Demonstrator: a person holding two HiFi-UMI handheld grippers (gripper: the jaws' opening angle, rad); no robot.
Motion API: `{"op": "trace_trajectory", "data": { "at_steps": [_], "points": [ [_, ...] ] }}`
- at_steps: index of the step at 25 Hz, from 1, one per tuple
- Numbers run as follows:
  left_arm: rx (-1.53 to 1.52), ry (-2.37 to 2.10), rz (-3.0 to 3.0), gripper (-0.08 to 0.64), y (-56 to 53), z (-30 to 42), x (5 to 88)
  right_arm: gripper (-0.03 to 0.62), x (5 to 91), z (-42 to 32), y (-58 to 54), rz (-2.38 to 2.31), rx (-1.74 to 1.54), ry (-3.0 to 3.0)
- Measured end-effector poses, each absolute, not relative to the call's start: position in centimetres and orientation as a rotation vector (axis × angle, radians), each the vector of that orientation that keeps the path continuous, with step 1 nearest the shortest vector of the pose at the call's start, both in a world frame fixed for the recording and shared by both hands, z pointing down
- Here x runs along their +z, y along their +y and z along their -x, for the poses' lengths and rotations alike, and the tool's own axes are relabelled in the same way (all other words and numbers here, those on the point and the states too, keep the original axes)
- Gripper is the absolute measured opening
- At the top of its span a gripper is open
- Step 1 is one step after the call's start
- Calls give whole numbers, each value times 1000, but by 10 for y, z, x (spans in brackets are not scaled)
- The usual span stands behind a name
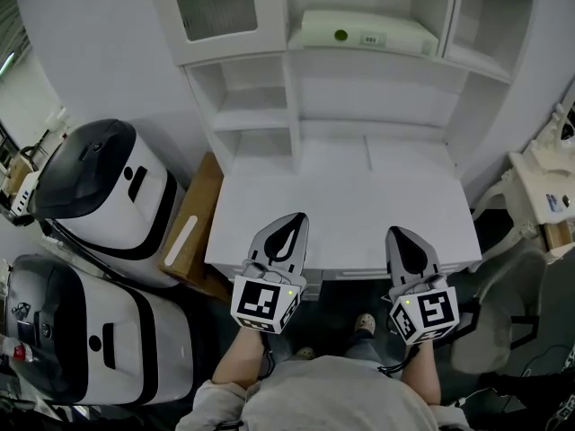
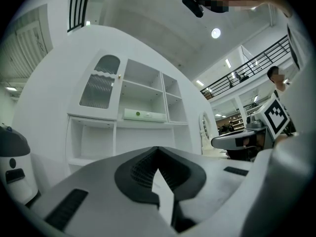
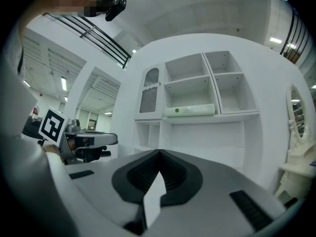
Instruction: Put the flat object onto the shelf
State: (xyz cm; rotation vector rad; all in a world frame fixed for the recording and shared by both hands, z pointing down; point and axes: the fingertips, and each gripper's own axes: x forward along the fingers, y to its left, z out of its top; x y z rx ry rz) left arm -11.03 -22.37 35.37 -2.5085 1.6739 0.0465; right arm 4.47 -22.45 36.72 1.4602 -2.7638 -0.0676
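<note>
The flat object (image 1: 364, 30), a white slab with a green dot, lies on the middle shelf of the white cabinet (image 1: 377, 65). It also shows in the left gripper view as the flat object (image 2: 144, 115), and in the right gripper view as the flat object (image 3: 190, 110). My left gripper (image 1: 292, 220) hangs over the near edge of the white desk (image 1: 341, 209), shut and empty. To its right at the same edge, my right gripper (image 1: 401, 235) is also shut with nothing in it. Both point at the cabinet, well short of the slab. The jaw tips meet in both gripper views, on the left gripper (image 2: 157, 149) and on the right gripper (image 3: 159, 153).
Two large white-and-black machines (image 1: 108, 187) (image 1: 81, 339) stand left of the desk, with a cardboard box (image 1: 193, 223) leaning between them and the desk. A grey chair (image 1: 503, 321) sits at the right. A glass-fronted door (image 1: 216, 7) closes the cabinet's upper left compartment.
</note>
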Motion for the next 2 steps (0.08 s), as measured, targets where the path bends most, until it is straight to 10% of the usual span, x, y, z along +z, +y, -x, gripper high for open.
{"op": "trace_trajectory", "data": {
  "at_steps": [2],
  "points": [
    [43, 1671, 2513, 12, -222, 111, 354, 6, 368, -44, -222, -1464, -61, -2761]
  ]
}}
